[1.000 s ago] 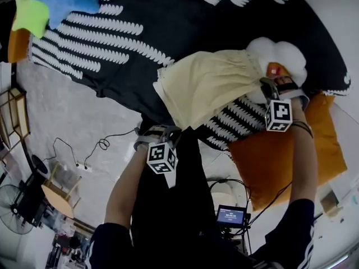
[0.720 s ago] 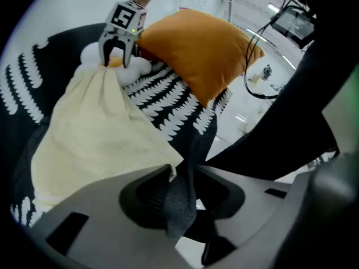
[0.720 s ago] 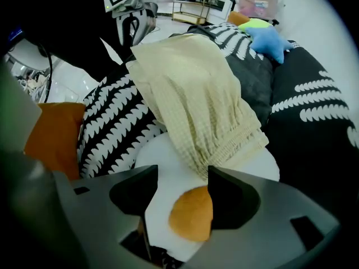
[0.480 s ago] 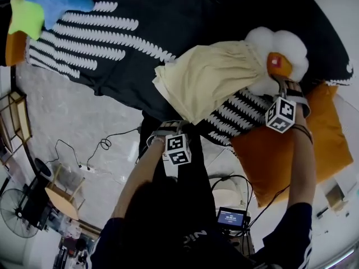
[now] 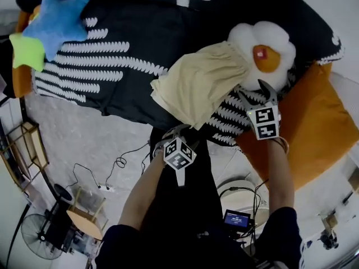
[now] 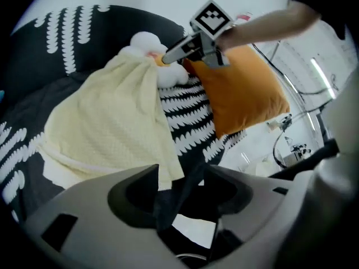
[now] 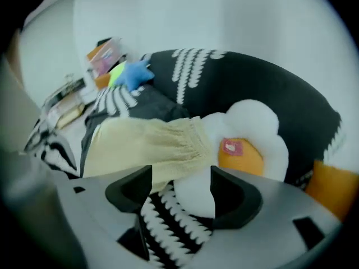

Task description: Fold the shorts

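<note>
Shorts: pale yellow, folded over, lying on the bed's black white-patterned cover, waistband touching the fried-egg cushion.
Left gripper: fingers released, just been opening, grasping nothing; the shorts' hem corner lies just beyond.
Right gripper: fingers released wide, just sprung apart then eased inward slightly, empty, near the waistband.
</note>
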`<state>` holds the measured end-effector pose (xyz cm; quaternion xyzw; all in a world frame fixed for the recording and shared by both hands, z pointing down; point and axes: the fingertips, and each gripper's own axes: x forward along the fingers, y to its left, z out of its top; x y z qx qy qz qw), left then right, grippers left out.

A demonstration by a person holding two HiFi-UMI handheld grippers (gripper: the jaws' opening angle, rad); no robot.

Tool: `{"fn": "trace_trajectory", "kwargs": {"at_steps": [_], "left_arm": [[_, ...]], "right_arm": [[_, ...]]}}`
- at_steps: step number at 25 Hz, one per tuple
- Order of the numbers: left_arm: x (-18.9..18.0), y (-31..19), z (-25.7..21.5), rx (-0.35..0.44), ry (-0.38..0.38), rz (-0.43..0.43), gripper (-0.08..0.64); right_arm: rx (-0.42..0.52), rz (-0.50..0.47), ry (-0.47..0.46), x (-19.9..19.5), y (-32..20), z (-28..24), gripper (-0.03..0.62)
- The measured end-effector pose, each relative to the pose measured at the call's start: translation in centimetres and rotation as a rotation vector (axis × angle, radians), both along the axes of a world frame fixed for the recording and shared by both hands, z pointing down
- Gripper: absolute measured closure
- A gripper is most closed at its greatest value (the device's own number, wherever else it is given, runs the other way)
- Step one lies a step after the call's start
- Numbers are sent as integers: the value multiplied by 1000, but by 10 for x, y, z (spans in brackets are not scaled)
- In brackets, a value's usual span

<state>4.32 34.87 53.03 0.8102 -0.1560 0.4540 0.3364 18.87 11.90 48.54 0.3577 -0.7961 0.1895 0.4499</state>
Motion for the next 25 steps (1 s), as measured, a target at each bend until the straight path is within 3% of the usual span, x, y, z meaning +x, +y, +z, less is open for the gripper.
{"fn": "trace_trajectory", "kwargs": {"at_steps": [3, 4, 6, 9, 14, 18, 21, 25], "left_arm": [[-7, -57, -9, 52, -24, -18, 313], [-10, -77, -13, 77, -30, -9, 313], [-15, -117, -27, 139, -23, -11, 313], [-22, -175, -48, 228, 7, -45, 313], [-31, -276, -50, 241, 16, -59, 313], [-6, -336, -49, 192, 71, -15, 313], [24, -362, -42, 129, 125, 45, 305], [64, -367, -23, -4, 165, 197, 276]], "right_arm": [[-10, 454, -238, 9, -1, -15, 302], [-23, 565, -293, 9, 5, -15, 305], [-54, 693, -341, 3, 21, -9, 330], [-70, 778, -359, -7, 34, -3, 387], [-14, 929, -399, 5, 6, -11, 336], [-8, 944, -376, 8, -20, -9, 288], [-12, 909, -333, 12, -44, 3, 295], [-21, 893, -335, 27, -70, 17, 352]]}}
